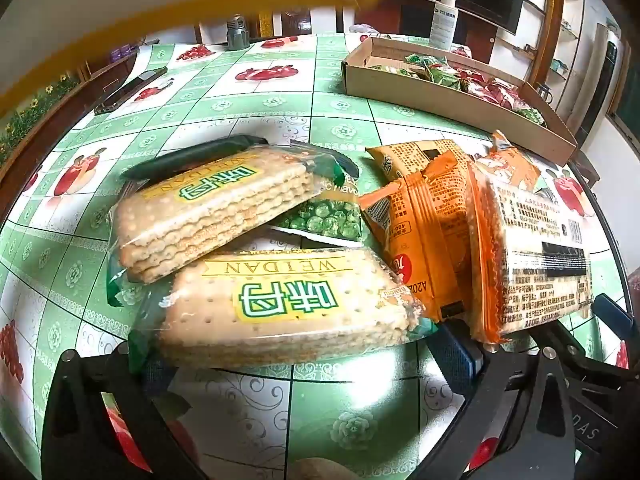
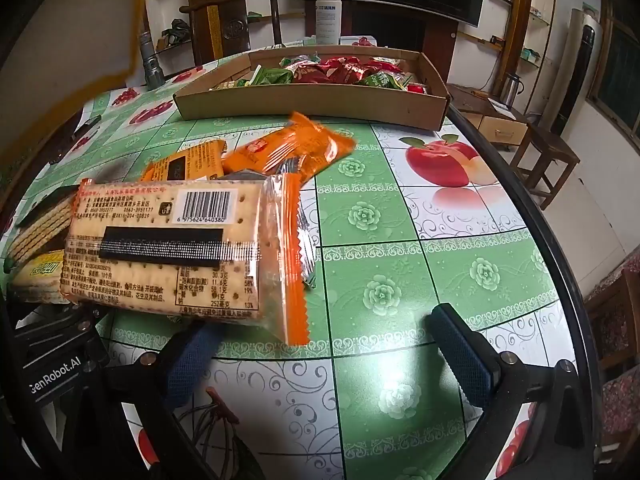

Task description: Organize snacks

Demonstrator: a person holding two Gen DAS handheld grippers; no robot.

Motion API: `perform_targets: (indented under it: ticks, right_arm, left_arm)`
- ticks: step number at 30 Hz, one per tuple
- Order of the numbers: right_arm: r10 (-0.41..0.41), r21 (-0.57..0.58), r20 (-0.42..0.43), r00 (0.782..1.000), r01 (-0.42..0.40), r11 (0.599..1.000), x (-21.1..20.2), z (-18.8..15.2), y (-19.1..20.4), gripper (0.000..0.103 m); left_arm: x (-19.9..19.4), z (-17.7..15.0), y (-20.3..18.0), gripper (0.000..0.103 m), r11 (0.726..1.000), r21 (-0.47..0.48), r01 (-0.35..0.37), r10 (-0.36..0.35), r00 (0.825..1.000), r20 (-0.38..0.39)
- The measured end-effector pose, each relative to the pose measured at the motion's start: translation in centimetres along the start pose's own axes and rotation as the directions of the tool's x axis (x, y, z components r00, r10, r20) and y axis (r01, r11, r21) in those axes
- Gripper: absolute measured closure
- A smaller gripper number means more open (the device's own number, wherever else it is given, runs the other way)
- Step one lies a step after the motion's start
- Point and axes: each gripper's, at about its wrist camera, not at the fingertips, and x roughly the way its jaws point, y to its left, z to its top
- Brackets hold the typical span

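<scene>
A pile of snack packs lies on the green tiled table (image 1: 260, 412). Two green Weidan cracker packs lie near me, one in front (image 1: 288, 304) and one behind it (image 1: 212, 208). Orange packs (image 1: 424, 232) and an orange-edged cracker pack (image 1: 532, 256) lie to their right; that cracker pack also shows in the right wrist view (image 2: 168, 248). My left gripper (image 1: 308, 364) is open, its fingers either side of the front Weidan pack. My right gripper (image 2: 324, 356) is open and empty, its left finger (image 2: 188, 364) under the cracker pack's edge.
A shallow cardboard tray (image 2: 312, 102) with several red and green snack packs stands at the table's far side. A white spray bottle (image 2: 328, 12), a phone (image 1: 128, 90) and a grey flashlight (image 2: 150, 60) stand behind. The table's dark rim (image 2: 560, 216) curves on the right.
</scene>
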Motion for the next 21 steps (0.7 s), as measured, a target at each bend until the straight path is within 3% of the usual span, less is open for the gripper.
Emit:
perform_targets:
  ticks: [21]
  right_arm:
    - [0.001,0.001,-0.004,1.0,-0.001,1.0,-0.06,0.0,0.04,0.0]
  left_arm:
    - [0.0,0.0,-0.01,0.0,1.0,0.004,0.0,0.0,1.0,0.003]
